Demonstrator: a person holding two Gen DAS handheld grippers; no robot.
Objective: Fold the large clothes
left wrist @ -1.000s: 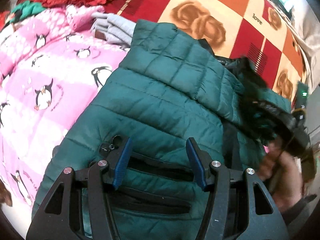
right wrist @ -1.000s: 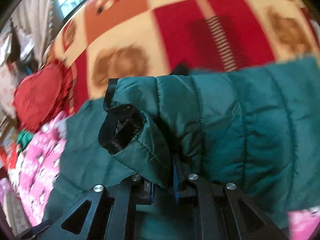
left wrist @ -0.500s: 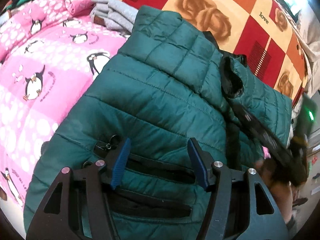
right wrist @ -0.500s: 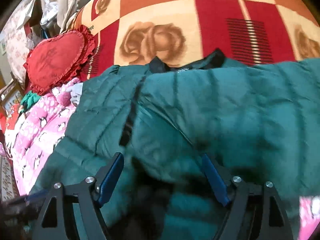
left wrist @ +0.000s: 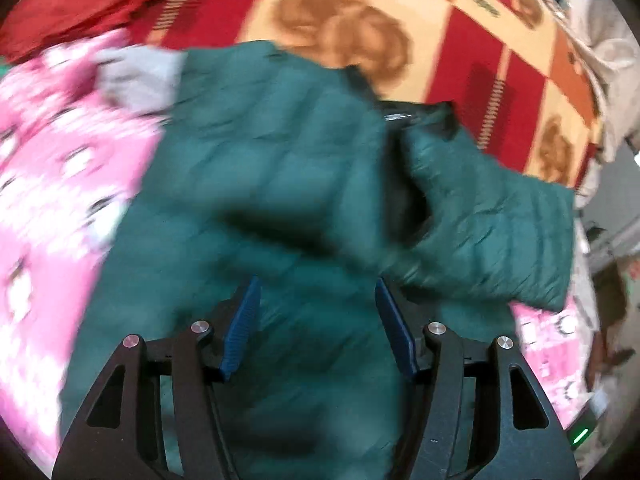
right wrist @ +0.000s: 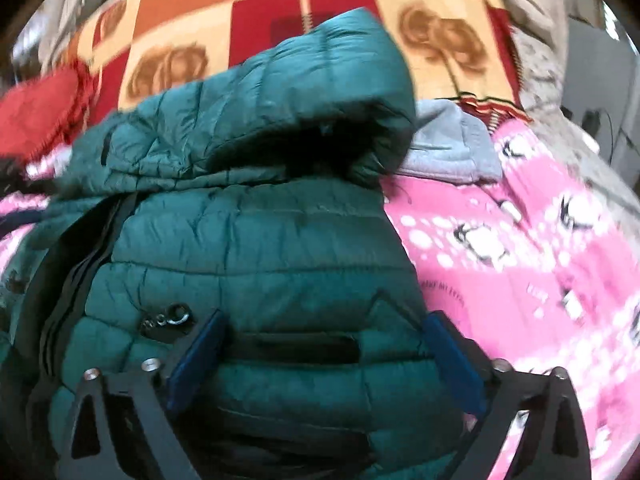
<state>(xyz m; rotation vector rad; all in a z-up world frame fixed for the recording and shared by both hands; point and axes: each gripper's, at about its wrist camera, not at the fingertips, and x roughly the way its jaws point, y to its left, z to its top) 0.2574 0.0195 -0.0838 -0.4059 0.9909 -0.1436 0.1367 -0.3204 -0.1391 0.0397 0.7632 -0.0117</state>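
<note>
A dark green quilted puffer jacket point(left wrist: 280, 200) lies on the bed, partly folded, with a sleeve point(left wrist: 500, 232) laid across to the right. In the right wrist view the jacket point(right wrist: 260, 248) fills the centre, its hood point(right wrist: 320, 104) at the far end and a zipped pocket point(right wrist: 296, 348) near my fingers. My left gripper point(left wrist: 318, 320) is open just above the jacket's lower part and holds nothing. My right gripper point(right wrist: 324, 348) is open and empty over the jacket's pocket area. The left view is blurred by motion.
A pink penguin-print blanket point(right wrist: 520, 260) lies under and beside the jacket point(left wrist: 52, 200). A grey garment point(right wrist: 452, 144) sits near the hood. A red and orange checked bedspread point(left wrist: 400, 20) covers the far side. A red cushion point(right wrist: 36, 112) lies at the left.
My right gripper let go of the sleeve cuff, opened, and swung round to the jacket's other side. The sleeve now lies across the jacket. The left gripper stayed open and shifted.
</note>
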